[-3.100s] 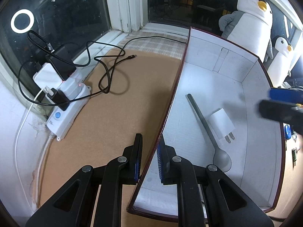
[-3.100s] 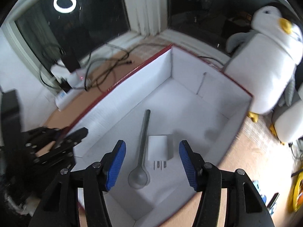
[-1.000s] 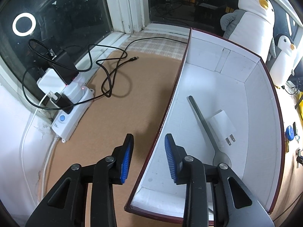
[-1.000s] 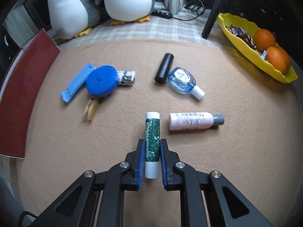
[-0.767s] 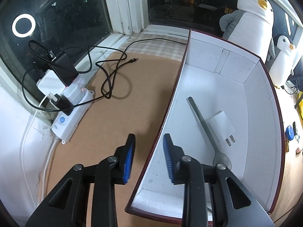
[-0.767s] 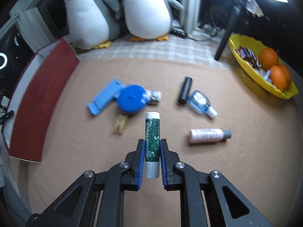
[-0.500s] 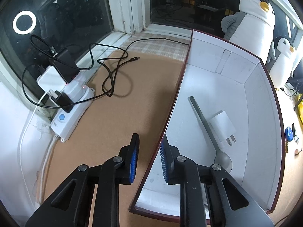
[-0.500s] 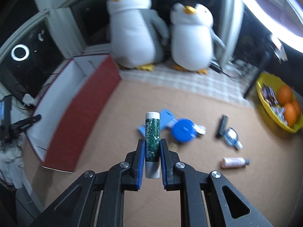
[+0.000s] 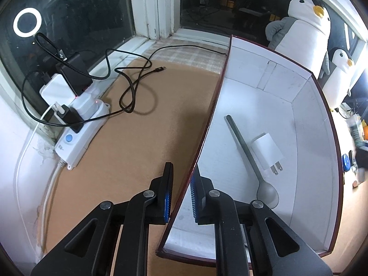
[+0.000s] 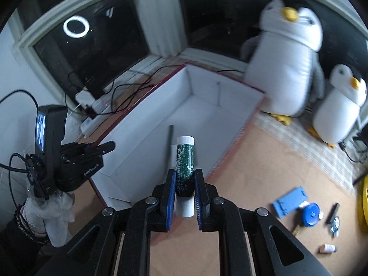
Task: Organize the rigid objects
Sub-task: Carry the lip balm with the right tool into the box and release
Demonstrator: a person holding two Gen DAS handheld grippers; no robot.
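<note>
Lip balm (image 10: 185,158) | hides charger | spoon (image 10: 170,138) handle only | loose items blurred

Black grippers with blue pads

Right gripper (image 10: 183,192): silver screws; left gripper (image 9: 180,192) alike; white glove (image 10: 49,216), beaded bracelets (image 10: 23,220).

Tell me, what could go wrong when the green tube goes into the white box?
1. The right gripper pinches the lip balm tube only near its lower end, so it might tip or slip out on the way over.
2. A spoon and a charger already lie in the box; a dropped tube could bounce off them or roll.
3. The left gripper grips just one thin wall, so a bump might shift the box.
</note>
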